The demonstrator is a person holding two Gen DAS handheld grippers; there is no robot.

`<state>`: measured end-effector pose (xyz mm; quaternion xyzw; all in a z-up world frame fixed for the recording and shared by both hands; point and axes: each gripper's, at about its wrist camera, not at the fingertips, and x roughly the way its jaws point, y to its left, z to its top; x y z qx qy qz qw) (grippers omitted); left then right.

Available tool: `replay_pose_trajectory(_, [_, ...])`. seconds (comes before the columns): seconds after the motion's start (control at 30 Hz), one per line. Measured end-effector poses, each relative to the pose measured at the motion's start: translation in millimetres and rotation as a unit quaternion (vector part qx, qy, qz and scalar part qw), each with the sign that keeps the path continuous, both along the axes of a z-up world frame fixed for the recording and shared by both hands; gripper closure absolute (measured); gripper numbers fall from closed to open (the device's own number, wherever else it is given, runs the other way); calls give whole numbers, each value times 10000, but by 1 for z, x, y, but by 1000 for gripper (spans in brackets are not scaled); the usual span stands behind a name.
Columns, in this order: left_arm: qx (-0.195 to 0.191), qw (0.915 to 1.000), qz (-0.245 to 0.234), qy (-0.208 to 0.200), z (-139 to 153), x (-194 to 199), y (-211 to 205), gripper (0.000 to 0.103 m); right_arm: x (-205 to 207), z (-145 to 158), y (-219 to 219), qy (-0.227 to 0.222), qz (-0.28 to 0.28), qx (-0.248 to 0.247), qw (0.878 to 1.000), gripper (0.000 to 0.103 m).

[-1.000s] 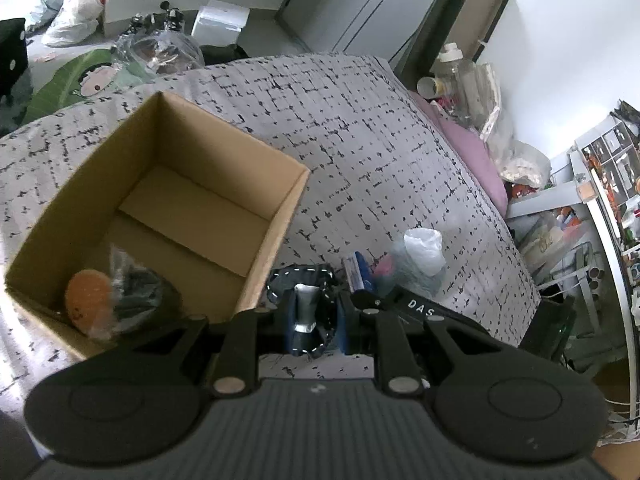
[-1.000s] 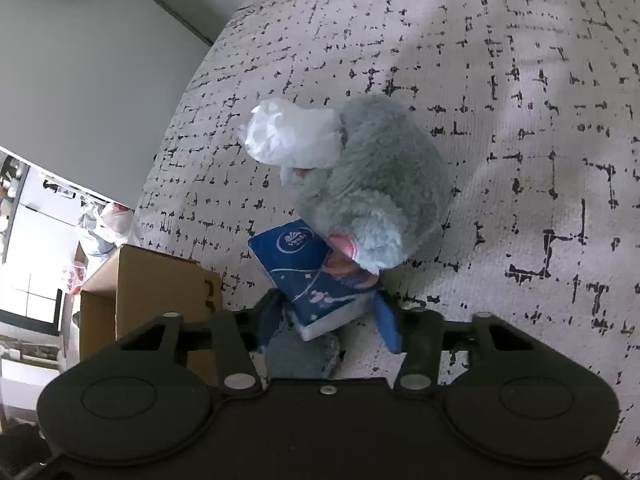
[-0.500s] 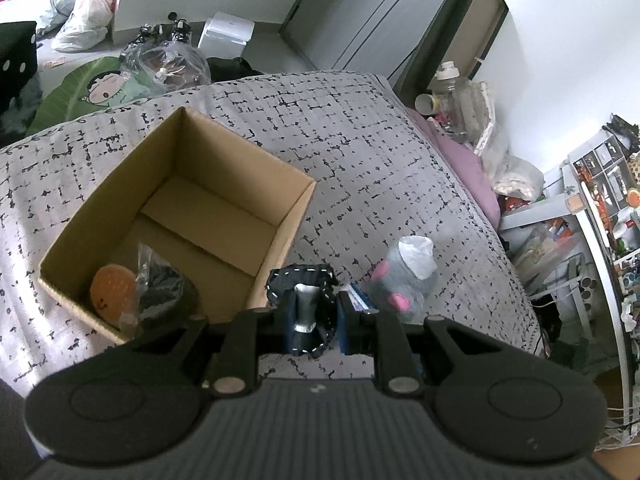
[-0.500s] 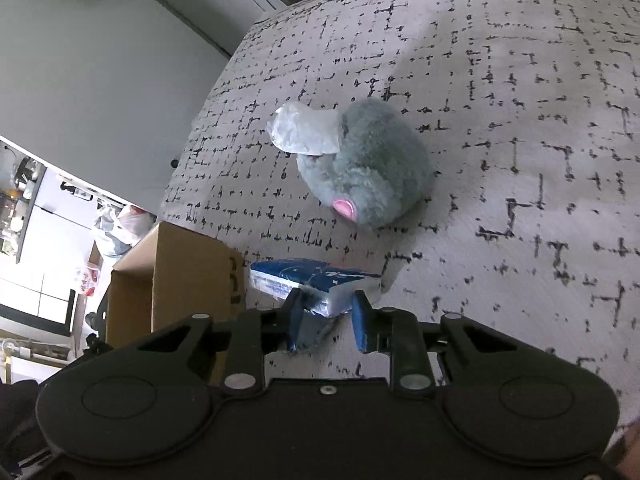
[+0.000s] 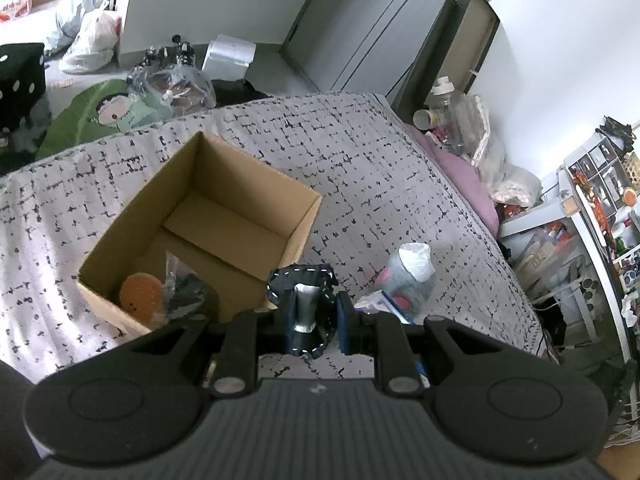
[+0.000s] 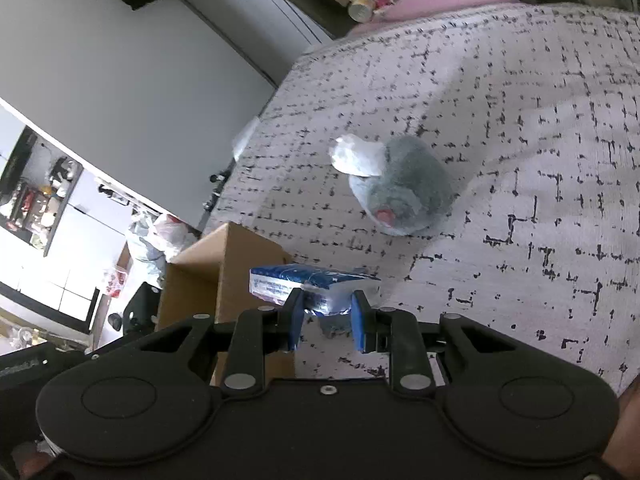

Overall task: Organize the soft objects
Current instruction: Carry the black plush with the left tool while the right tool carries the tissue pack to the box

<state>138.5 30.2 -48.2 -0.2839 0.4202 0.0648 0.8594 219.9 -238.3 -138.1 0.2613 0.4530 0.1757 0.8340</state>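
Tissue pack (image 6: 316, 282) lifted off one plush (image 6: 400, 186)

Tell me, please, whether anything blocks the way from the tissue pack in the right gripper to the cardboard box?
Nothing visible does. The right gripper holds the tissue pack lifted beside the cardboard box, whose open top shows free room behind an orange toy.

Left gripper (image 5: 313, 314) clamps dark stitched pouch (image 5: 303, 300) — beside cardboard box (image 5: 306, 220).
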Motion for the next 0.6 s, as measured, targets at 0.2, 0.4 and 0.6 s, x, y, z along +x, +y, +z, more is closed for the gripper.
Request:
replay_pose_trajectory(0.2, [168,9998,8,-56,7,-4,1,84,-12,17,-3,-335,135,272,9990,79])
replay_pose_trajectory(0.4, [300,9995,28,-70,11,-6,3,84,-16,28,0,-571,271,525,9966,79])
replay_pose_trajectory(0.6, [379,9992,51,-77,13,-2,9,84,-18,34,5,-778,420,645,9940,79])
